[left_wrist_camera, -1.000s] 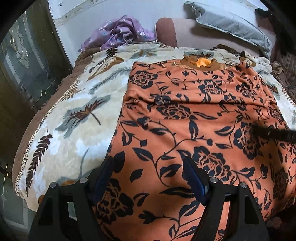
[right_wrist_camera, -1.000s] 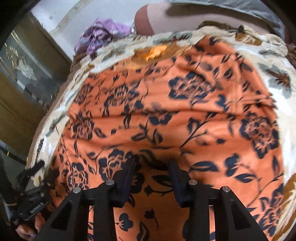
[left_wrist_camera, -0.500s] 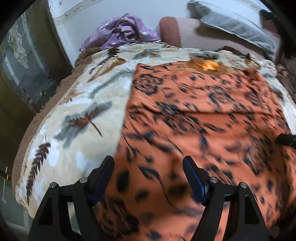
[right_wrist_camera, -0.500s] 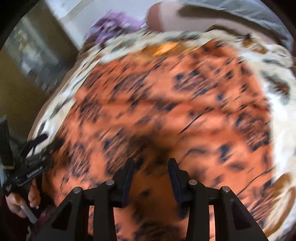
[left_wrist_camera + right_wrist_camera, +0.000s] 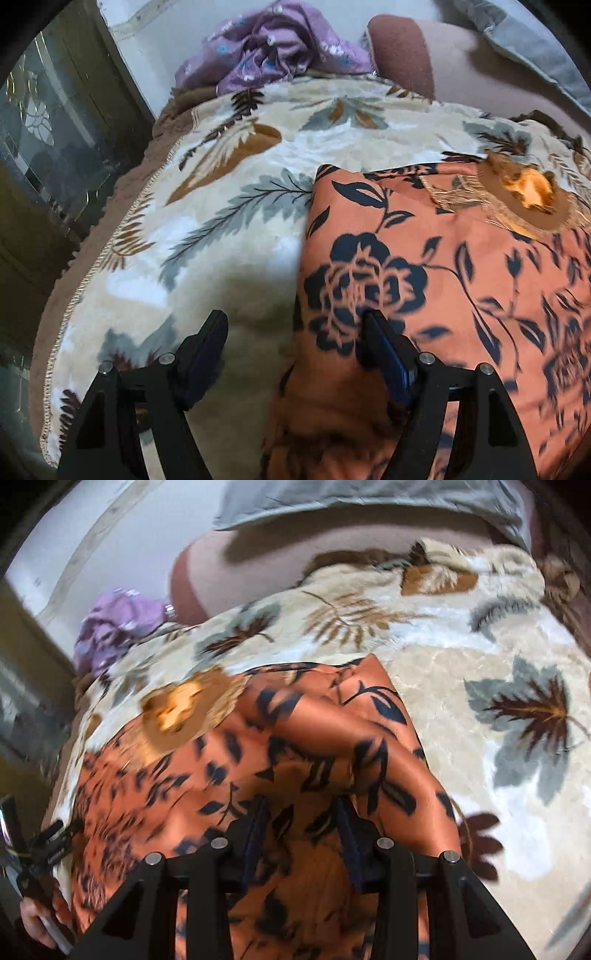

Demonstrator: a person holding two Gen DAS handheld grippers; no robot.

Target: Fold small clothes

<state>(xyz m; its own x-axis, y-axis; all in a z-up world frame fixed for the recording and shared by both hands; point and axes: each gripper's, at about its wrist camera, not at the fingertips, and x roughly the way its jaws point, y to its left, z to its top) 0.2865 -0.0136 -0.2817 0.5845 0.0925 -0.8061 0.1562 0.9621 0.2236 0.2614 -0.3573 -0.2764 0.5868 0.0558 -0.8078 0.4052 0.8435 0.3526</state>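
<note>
- The left gripper [image 5: 295, 341] stands with its jaws wide apart, straddling the left edge of the orange floral garment [image 5: 461, 295]: one finger hangs over the bare blanket, the other over the cloth. Nothing is pinched between them.
- The right gripper [image 5: 299, 825] has its jaws set narrower, and orange cloth fills the gap between them. Blur and shadow hide the pads, so it cannot be told whether they press on the fabric or only hover above it.
- The garment lies spread on the leaf-patterned blanket [image 5: 229, 206] that covers the bed, neckline [image 5: 528, 199] toward the far end. In the right wrist view its right edge [image 5: 402, 731] runs down to just beside the right gripper.
- Judging by this, the step in hand is taking hold of the two side edges near the upper part for a fold. To do it well, each gripper should bite only the garment's edge, not the plush blanket under it, and both should catch at matching height so the fold line runs straight.
- The fabric looks thin and slippery; a shallow pinch may slide out, so a deeper bite past the hem seems safer.
- Farther off, a crumpled purple flowered garment [image 5: 273, 48] lies by the wall, a brown bolster [image 5: 402, 51] and a grey pillow [image 5: 369, 498] at the bed's head.
- The left gripper's body shows in the right wrist view with small white lettering [image 5: 55, 856], too blurred to read. No brand or label is legible elsewhere.
</note>
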